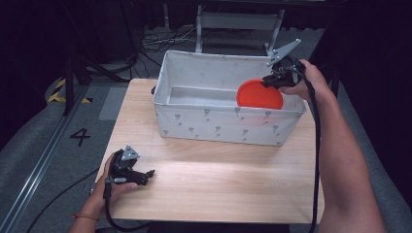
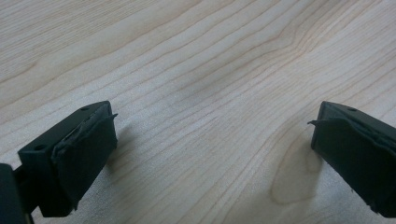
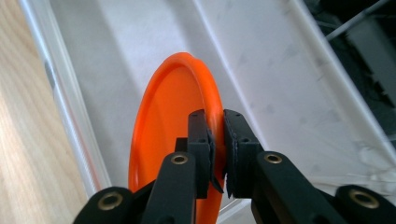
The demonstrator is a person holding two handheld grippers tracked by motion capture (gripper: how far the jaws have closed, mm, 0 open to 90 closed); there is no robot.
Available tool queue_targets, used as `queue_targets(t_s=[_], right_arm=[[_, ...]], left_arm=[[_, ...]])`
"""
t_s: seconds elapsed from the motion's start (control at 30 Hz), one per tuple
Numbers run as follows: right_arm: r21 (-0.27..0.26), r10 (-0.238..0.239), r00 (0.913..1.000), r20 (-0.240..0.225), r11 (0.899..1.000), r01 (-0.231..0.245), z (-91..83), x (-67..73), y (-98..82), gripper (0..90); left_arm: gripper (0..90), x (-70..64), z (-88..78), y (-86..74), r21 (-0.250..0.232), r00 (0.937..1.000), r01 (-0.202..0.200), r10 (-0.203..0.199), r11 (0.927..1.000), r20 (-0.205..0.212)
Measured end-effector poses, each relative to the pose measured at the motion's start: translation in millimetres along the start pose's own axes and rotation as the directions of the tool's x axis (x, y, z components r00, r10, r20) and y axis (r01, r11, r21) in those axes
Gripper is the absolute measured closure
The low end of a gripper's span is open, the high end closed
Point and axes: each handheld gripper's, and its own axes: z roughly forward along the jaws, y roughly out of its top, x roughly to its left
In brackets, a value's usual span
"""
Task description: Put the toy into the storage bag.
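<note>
Readable writing limited to a black "4" [image 1: 79, 137] marked on the grey floor left of the table; no brand or label legible on anything else; small grey cone-like motifs printed in rows across the white fabric bin [image 1: 214, 124], too small to make out further. Pale wooden table [image 1: 214, 179] with fine wavy grain and an oval knot, smooth and matt in the left gripper view. Rectangular, soft-sided bin standing on the far half of the table, open-topped, with creased white walls and a flat floor. Round orange plate [image 1: 260, 94] of smooth glossy plastic with a raised rim, standing on edge inside the right end of the bin, leaning toward the near wall; pinched at its upper rim by the right gripper [image 3: 217, 156], black jaws closed tight on the rim, one pad on each face of the plate. Left gripper [image 2: 212, 154] resting low over the near left corner of the table, well apart from the bin, black jaws spread wide with nothing between them but bare wood; torn, ragged edges on the dark rubbery pads [image 2: 86, 149]. Yellow-and-black striped tape [image 1: 59, 91] on the floor at far left; tangled dark cables [image 1: 160, 41] beyond the bin.
</note>
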Motion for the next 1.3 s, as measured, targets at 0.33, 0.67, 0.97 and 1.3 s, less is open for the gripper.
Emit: queue_targets(t_s=[0.33,0.67,0.97,1.3], right_arm=[[0.134,-0.059,0.9957,-0.072,0.989,0.068,24.8,9.4,-12.8,82.6],[0.225,-0.083,0.9906,-0.109,0.969,0.106,37.1,13.2,-15.7,82.5],[0.295,-0.102,0.9850,-0.139,0.945,0.139,42.8,13.7,-17.6,82.2],[0.366,-0.084,0.9798,-0.181,0.919,0.146,53.6,18.2,-21.4,81.1]], left_arm=[[0.5,0.0,0.0,0.0,0.000,1.0000,0.000,0.000,1.0000,0.000],[0.5,0.0,0.0,0.0,0.000,1.0000,0.000,0.000,1.0000,0.000],[0.5,0.0,0.0,0.0,0.000,1.0000,0.001,-0.001,1.0000,0.000],[0.5,-0.5,-0.1,-0.3,0.003,1.0000,0.007,-0.007,1.0000,0.002]])
